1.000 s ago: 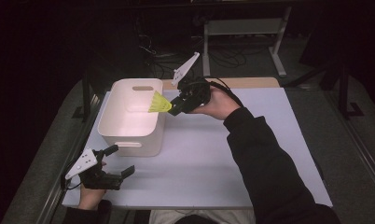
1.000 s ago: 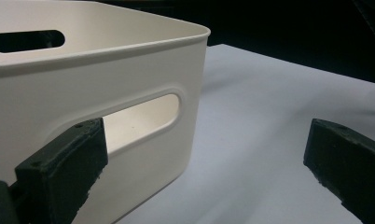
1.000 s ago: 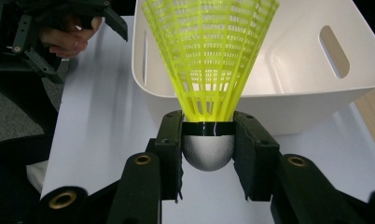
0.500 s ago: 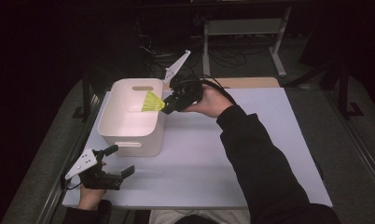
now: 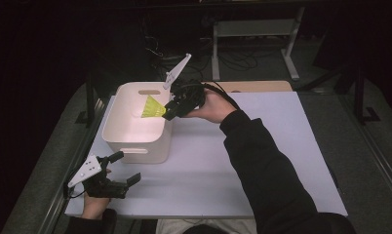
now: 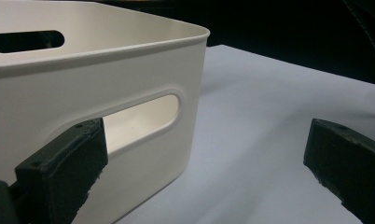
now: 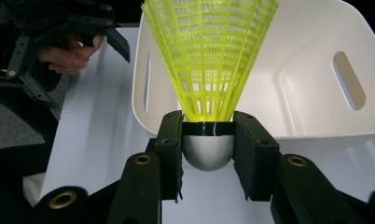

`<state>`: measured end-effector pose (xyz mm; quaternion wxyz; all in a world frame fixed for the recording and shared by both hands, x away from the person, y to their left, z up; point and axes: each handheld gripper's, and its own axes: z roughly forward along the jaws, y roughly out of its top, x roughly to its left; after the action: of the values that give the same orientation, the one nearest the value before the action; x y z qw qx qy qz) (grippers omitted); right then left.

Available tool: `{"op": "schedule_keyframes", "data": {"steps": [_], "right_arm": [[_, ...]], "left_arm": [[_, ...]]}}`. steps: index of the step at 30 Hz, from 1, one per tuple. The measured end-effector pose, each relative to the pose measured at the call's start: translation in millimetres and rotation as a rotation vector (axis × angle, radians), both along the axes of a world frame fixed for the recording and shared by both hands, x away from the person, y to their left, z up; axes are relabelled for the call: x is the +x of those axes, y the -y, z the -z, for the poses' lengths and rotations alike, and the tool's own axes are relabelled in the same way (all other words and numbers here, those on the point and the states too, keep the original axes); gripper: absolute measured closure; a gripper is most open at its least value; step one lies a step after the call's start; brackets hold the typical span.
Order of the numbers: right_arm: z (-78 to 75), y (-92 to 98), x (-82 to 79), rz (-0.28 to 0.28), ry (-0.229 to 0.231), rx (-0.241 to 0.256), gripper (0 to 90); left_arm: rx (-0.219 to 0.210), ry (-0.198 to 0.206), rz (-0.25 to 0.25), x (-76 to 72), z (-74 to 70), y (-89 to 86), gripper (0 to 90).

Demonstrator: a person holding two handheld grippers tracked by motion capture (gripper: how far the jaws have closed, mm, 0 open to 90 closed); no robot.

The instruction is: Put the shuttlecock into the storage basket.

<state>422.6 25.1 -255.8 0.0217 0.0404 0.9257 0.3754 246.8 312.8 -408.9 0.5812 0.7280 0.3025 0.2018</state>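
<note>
- Holding a neon-yellow plastic shuttlecock [image 7: 209,60] by its rounded grey-white cork base: the right gripper [image 7: 208,149] has its black fingers [image 7: 170,154] clenched on either side of the base, skirt pointing away from the gripper.
- In the high view the shuttlecock [image 5: 152,107] sits over the right rim of the white rectangular plastic bin [image 5: 117,138], skirt aimed inward over the cavity, not yet down inside. The right gripper [image 5: 170,112] is just at that rim.
- Left gripper [image 5: 122,168] rests on the pale counter [image 5: 262,161] beside the near-left corner of the bin, fingers released and spread wide, nothing between them.
- Step in hand, as I judge it: dropping the shuttlecock into the bin. To do it well I'd carry the base past the rim so the whole piece is above the bin floor, tip the skirt down a little, then let go. Releasing at the rim risks the cork catching the wall and the piece tumbling out onto the counter.
- The right gripper view gives the grip detail: fingers squeeze the cork just below the dark band, and the bin interior looks empty where visible.
- The left gripper view shows the bin's oval handle slot [image 6: 143,121] close up between its fingers [image 6: 64,172].
- The high view alone gives the layout of both grippers against the bin.
</note>
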Motion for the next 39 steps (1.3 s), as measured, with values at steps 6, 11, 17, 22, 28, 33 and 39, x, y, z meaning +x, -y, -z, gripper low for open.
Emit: {"op": "schedule_keyframes", "data": {"steps": [6,11,17,22,28,33,39], "right_arm": [[5.7,-9.4,-0.8,-0.021,-0.008,0.001,63.2],[8.4,-14.7,-1.2,-0.029,-0.012,0.001,63.2],[15.3,-25.7,0.4,-0.044,-0.028,-0.003,63.2],[19.7,-31.6,0.4,-0.051,-0.033,-0.011,63.2],[23.0,-36.7,2.1,-0.055,-0.039,-0.014,63.2],[26.9,-40.7,4.5,-0.058,-0.045,-0.016,63.2],[32.1,-43.9,7.6,-0.060,-0.054,-0.021,63.2]], "left_arm": [[0.000,0.000,0.000,0.1,0.0,0.1,0.0],[-0.001,0.000,0.000,0.0,0.0,0.0,0.0],[-0.001,0.001,0.000,-0.1,-0.1,-0.1,0.0],[-0.003,0.000,0.001,-0.3,-0.2,-0.2,0.0],[-0.005,0.000,0.001,-0.4,-0.2,-0.2,0.0],[-0.004,0.000,0.002,-0.5,-0.3,-0.4,0.0],[-0.004,-0.001,0.001,-0.5,-0.2,-0.4,0.0]]}}
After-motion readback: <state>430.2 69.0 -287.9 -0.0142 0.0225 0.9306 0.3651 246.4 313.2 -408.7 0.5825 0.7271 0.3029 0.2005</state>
